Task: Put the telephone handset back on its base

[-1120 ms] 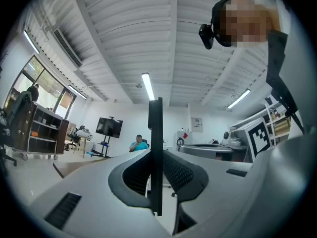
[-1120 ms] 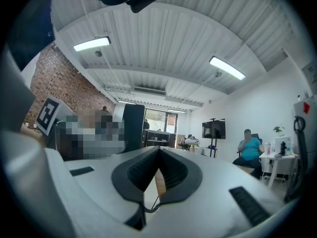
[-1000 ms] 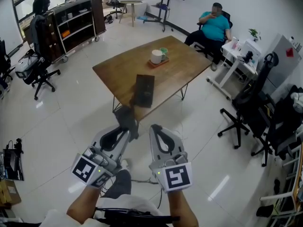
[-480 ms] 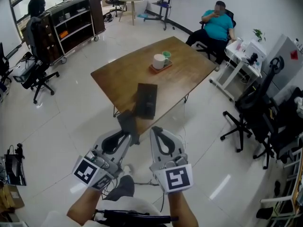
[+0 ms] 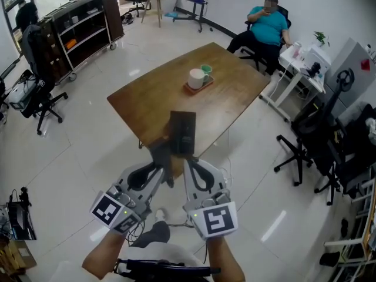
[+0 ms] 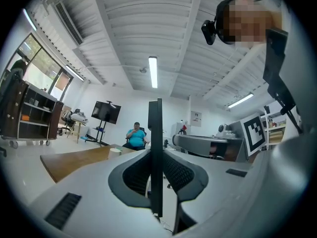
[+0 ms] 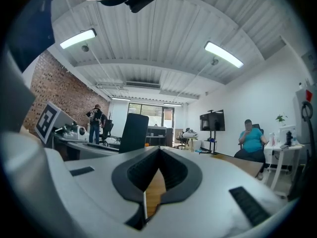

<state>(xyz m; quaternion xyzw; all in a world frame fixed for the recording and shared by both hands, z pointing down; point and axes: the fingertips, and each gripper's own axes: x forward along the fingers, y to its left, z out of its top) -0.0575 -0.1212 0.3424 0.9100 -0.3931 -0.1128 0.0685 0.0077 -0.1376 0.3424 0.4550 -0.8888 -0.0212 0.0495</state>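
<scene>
My left gripper [image 5: 157, 168] clamps the thin handset [image 5: 158, 150] by its flat faces, which are probably stiff, light and slick; my right gripper [image 5: 188, 162] is closed and empty.

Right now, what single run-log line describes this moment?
left gripper: shut on handset | right gripper: shut, empty | base: on table, handset not yet on it

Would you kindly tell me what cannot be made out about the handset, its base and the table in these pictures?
Handset, face: edge-on in the left gripper view; small and dark in the head view.
Base, cradle: too small and dark in the head view.
Table, near corner: behind the handset and the right gripper, head view.
Cups, contents: too small, head view.
</scene>
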